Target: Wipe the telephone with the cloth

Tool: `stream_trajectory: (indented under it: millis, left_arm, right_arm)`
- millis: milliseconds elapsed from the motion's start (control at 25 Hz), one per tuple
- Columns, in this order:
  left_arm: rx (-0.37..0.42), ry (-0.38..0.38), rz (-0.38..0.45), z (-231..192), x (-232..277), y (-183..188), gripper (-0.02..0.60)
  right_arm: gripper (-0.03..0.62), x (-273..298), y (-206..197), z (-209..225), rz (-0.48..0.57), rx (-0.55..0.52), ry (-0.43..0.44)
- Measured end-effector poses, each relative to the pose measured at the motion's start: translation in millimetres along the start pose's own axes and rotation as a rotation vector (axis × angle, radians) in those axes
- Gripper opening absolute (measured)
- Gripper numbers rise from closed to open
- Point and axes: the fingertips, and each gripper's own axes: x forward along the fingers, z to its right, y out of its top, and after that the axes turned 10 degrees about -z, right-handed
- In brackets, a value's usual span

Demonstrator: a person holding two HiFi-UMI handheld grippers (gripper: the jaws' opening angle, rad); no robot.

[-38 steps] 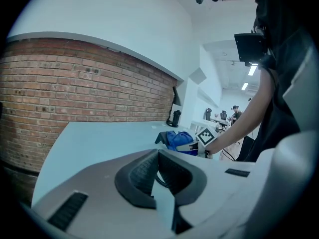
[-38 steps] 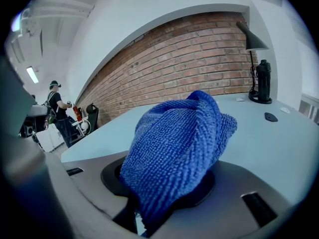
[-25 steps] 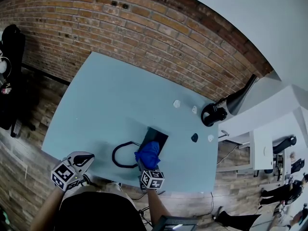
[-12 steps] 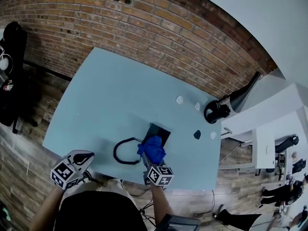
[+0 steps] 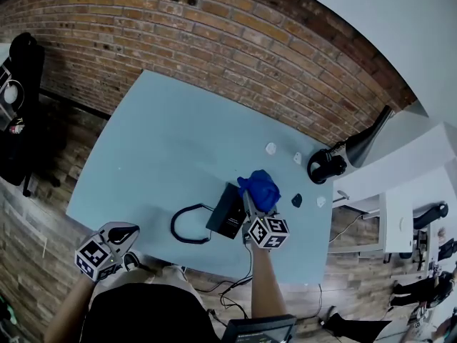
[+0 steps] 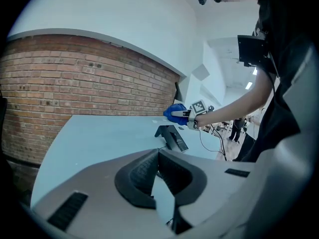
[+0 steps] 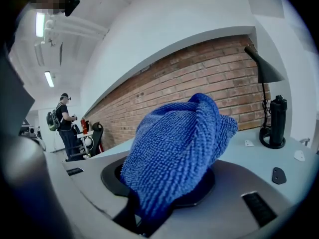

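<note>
Right gripper clamps the blue cloth beside the telephone; left gripper empty, jaws slightly apart

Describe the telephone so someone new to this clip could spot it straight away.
On the light blue table in front of the brick wall, look toward the near edge. The telephone is the black slab just left of the blue cloth; unlike the small scraps nearby, a black cord loops off its left side.
</note>
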Motion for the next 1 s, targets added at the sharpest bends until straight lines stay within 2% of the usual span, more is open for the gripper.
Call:
stream_trajectory:
  millis: [120, 280, 400, 560, 1000]
  left_arm:
    - [-0.001, 0.005, -0.009, 1, 0, -3, -0.012]
    - [-0.005, 0.013, -0.025, 4, 1, -5, -0.011]
    - [-0.007, 0.011, -0.039, 7, 3, -8, -0.011]
    - [-0.006, 0.002, -0.051, 13, 7, -9, -0.011]
    - [0.021, -0.032, -0.052, 19, 22, 2, -0.011]
  right_arm:
    - [0.181, 13, -20, 12, -0.081, -0.016, -0.002]
    - [0.181, 27, -60, 27, -0.221, 0.046, -0.013]
    - [0.183, 28, -65, 28, -0.217, 0.095, 0.002]
    - [0.181, 27, -65, 25, -0.216, 0.084, 0.019]
    - [0.181, 23, -75, 21, -0.185, 0.123, -0.019]
